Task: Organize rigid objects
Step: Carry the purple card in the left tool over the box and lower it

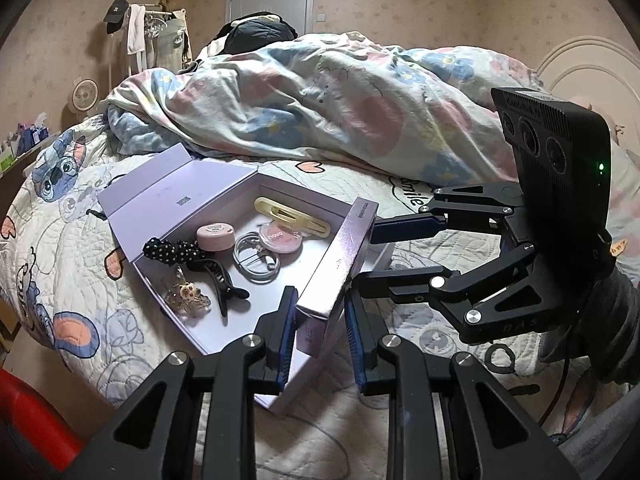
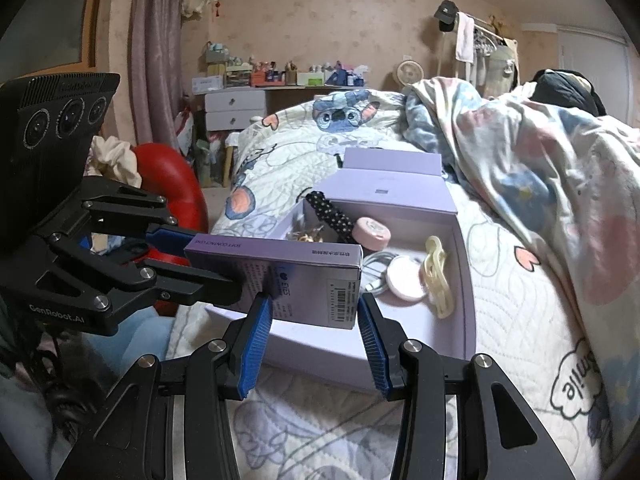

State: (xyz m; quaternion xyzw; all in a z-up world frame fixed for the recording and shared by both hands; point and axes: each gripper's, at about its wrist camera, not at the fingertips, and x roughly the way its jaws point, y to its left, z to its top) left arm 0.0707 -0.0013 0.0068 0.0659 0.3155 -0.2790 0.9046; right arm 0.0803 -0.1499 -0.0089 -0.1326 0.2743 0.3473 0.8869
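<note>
Both tools on the slim lilac cardboard carton point(image 2: 296, 276), held in the air over the near rim of the open lilac storage box point(image 1: 168, 200) on the bed. Left tool point(image 1: 320, 316) is clamped across one end; right tool point(image 2: 316, 320) pinches the barcode end, though pad contact on its right side is hard to confirm. Carton's long axis runs roughly 9-to-3 in the right wrist view. Free floor in the box lies toward 12, beyond a round pink compact point(image 1: 280, 239) and a yellow plastic hair clip point(image 1: 292, 216).
</note>
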